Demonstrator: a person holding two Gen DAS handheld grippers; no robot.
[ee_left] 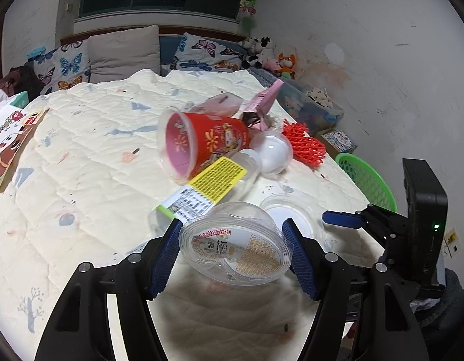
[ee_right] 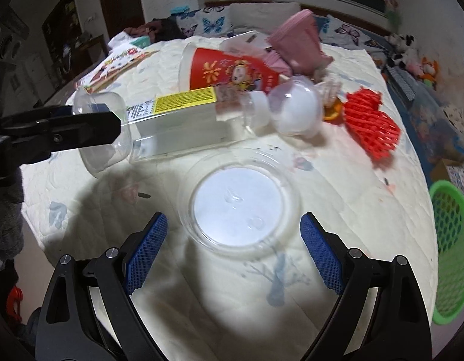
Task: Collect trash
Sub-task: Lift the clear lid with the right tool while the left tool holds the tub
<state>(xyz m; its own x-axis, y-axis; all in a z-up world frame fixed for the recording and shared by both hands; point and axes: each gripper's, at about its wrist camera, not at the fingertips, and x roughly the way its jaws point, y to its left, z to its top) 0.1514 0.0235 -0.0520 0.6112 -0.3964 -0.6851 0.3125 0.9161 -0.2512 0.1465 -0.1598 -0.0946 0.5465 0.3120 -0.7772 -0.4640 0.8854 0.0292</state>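
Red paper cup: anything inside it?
In the left wrist view the red paper cup lies on its side, mouth toward the camera. The visible pink inner wall looks bare; the deep end near its base is out of sight.

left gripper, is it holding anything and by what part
Yes: the left gripper holds a clear plastic tub, lifted off the quilt, its pads pressing opposite sides of the tub's wall. The right gripper holds nothing.
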